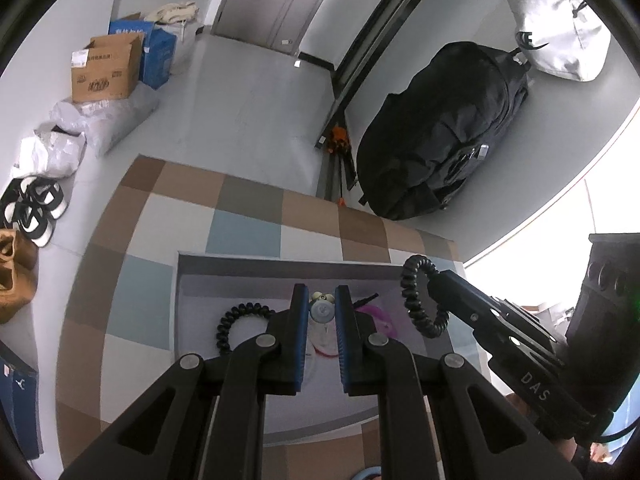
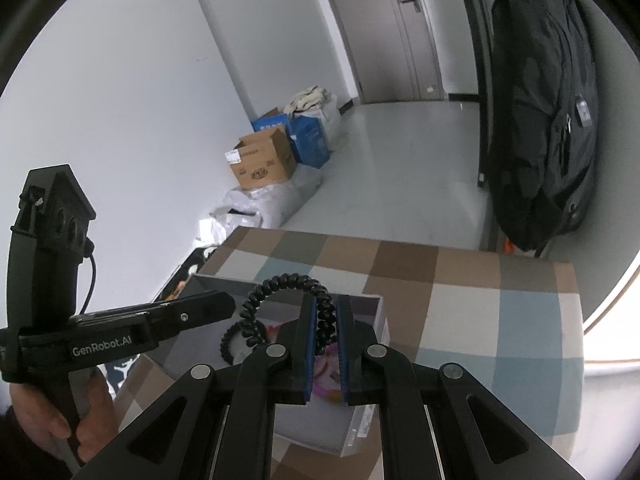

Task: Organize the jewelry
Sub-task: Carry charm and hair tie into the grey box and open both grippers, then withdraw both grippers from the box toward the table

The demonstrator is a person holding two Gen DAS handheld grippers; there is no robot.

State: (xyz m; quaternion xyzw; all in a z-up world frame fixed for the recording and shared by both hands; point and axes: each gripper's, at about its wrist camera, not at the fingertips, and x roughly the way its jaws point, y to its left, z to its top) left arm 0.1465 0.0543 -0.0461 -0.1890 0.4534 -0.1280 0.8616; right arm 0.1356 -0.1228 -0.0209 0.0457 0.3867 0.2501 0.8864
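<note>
An open grey box (image 1: 280, 260) (image 2: 362, 420) stands on a checked tablecloth (image 1: 240, 236) (image 2: 480, 320). My left gripper (image 1: 322, 296) hangs over the box, shut on a small pale ornament with pearl beads (image 1: 322, 308) that fills the gap between its blue pads. It comes in from the left in the right wrist view (image 2: 228, 302). My right gripper (image 2: 324, 308) (image 1: 436, 284) is shut on a black spiral hair tie (image 2: 288, 280) (image 1: 412, 280), which loops up past its fingertips above the box's right side. A second black spiral tie (image 1: 232, 324) (image 2: 232, 340) and a pink item (image 1: 380, 316) lie inside the box.
A large black backpack (image 1: 440, 128) (image 2: 544, 120) leans against the wall beyond the table. Cardboard and blue boxes (image 1: 108, 68) (image 2: 264, 160), plastic bags and shoes (image 1: 36, 208) sit on the floor to the left. A person's hand (image 2: 60, 420) holds the left gripper's handle.
</note>
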